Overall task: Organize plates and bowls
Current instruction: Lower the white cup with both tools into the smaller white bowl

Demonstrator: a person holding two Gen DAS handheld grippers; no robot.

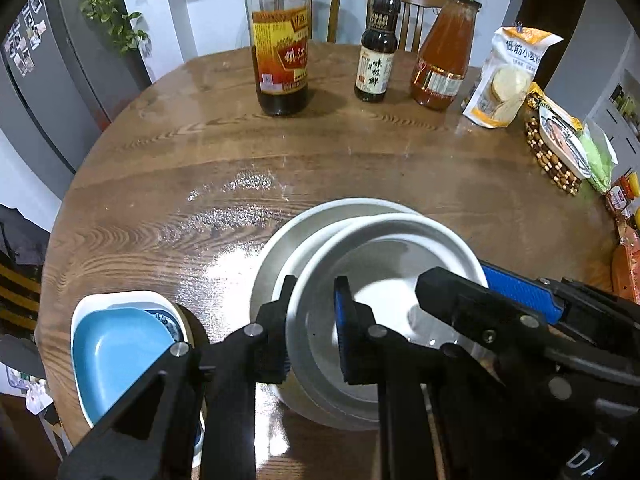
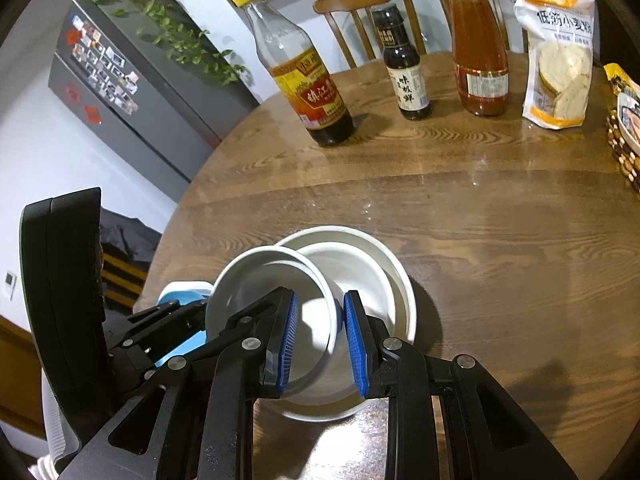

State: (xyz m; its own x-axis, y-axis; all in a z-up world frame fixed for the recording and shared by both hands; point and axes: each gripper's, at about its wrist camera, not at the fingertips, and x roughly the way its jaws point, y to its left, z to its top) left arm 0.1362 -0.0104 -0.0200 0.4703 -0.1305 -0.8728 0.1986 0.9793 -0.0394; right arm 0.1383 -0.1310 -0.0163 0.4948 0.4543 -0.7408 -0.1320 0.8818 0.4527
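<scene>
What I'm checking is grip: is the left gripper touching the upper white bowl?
Touching. Left wrist view: the left gripper straddles the rim of the upper white bowl, one finger against its outer wall, the blue pad against the inside.

A round wooden table (image 1: pixel 168 152) carries three bottles in a row at its far side: a tall vinegar bottle (image 1: pixel 280 60), a small dark sauce bottle (image 1: pixel 376 64) and an orange sauce bottle (image 1: pixel 444 64). Right of them stands a flour bag (image 1: pixel 504 80), then a beaded mat (image 1: pixel 552 160). Near the front edge sit a large white bowl (image 2: pixel 396 276) and a white dish (image 1: pixel 120 298) holding a blue one
</scene>
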